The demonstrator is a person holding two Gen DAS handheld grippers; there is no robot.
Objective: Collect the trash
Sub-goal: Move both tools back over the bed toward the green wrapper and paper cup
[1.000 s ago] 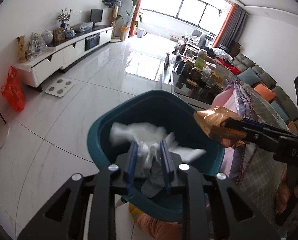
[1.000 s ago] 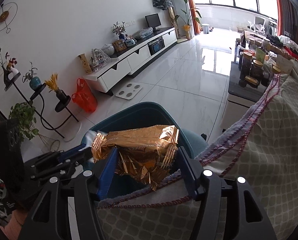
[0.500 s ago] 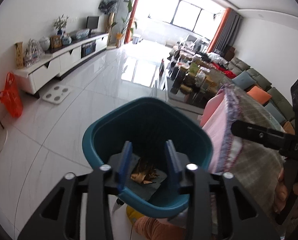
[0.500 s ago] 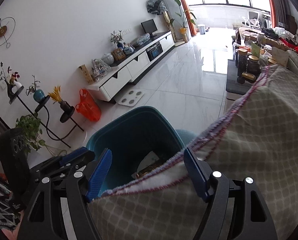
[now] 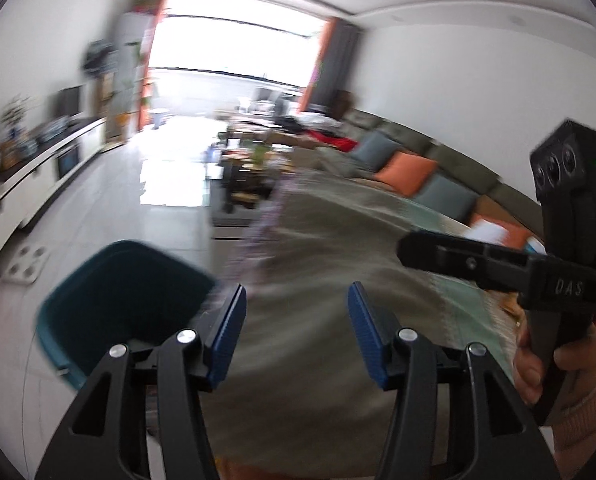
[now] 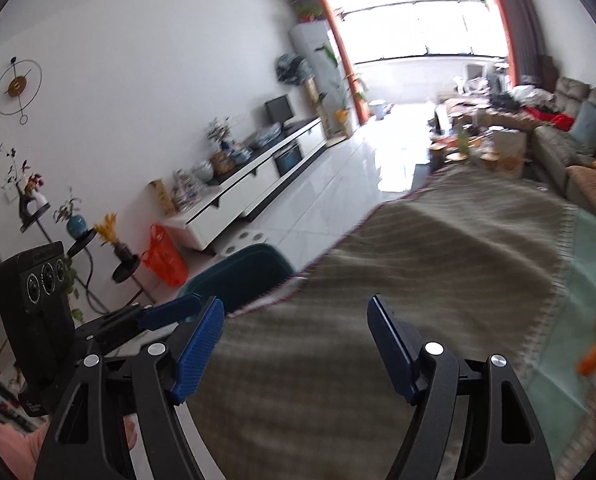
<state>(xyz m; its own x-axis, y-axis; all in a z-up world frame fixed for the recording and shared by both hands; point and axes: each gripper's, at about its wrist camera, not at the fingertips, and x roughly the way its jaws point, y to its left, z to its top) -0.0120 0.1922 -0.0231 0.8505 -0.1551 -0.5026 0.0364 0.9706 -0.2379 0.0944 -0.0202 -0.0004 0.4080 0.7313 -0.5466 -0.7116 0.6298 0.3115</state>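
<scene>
- Motion blur smears both views; what lies inside the teal bin (image 5: 122, 300) cannot be made out, and your left gripper (image 5: 294, 326) cuts off its near rim.
- Bin: smooth plastic, rounded corners, on the glossy white floor (image 5: 110, 200) just beside the blanket (image 6: 418, 280).
- Blanket: woven grey check, pink-stitched edge.
- Both grippers: jaws spread, empty, ribbed blue pads (image 6: 196, 344); right gripper (image 6: 294, 344) over the blanket.

both grippers, left gripper (image 5: 294, 330) and right gripper (image 6: 294, 346), seemingly spread wide, empty.
</scene>
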